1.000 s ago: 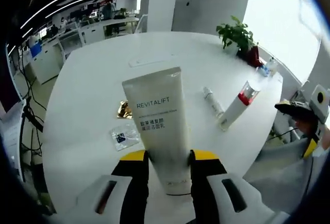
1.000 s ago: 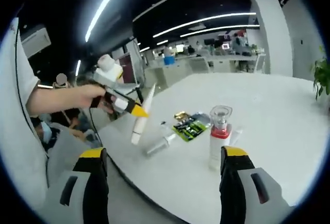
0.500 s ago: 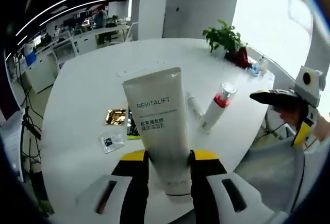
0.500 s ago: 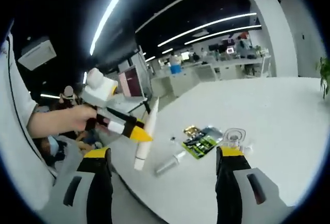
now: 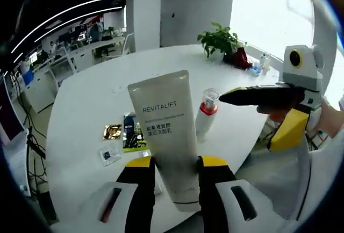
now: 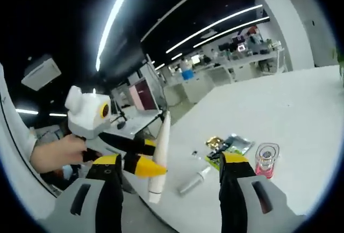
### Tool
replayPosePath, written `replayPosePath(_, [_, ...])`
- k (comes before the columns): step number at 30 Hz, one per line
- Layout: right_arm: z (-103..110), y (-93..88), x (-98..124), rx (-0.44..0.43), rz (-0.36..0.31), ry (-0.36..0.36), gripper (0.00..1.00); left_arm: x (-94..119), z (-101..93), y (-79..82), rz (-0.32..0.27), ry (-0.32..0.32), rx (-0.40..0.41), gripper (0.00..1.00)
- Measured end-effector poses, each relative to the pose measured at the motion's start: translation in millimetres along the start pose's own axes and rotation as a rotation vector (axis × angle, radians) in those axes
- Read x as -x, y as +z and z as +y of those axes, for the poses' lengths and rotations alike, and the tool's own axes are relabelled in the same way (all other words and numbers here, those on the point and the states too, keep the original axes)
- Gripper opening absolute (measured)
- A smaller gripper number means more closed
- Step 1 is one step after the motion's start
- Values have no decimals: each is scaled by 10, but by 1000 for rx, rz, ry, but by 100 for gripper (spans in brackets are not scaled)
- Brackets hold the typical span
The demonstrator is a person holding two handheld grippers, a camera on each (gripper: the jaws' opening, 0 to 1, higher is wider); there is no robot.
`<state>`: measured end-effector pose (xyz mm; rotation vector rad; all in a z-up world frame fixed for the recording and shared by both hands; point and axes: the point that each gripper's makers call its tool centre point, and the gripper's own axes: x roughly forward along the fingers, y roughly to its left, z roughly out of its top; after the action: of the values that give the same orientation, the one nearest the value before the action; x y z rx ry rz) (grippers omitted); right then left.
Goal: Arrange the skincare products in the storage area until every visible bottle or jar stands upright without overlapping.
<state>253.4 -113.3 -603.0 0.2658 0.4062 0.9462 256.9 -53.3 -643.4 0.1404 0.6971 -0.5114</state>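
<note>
The white tube is hiding its cap end between the left fingers. Beyond them, it is covering part of the green sachet; the sachets' print is blurring too small to read.

R gripper now nearer bottle (jaws apart).

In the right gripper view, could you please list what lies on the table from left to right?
Small silver tube → gold sachet → green and black sachets → red-collared bottle.
</note>
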Motion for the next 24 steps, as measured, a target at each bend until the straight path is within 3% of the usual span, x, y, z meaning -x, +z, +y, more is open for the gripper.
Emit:
replayPosePath(10, [60,63,-64,-64,-17,13,64,80,-206,15,-9,1,-71,28])
replayPosePath(20, [178,-90,-153,-110,30,47,57,168,-439,57,-33,8,-127,28])
replayPosePath(24, [196,-76,-126,-146,19,62,43,187,-485,78,-45,17,-150,28])
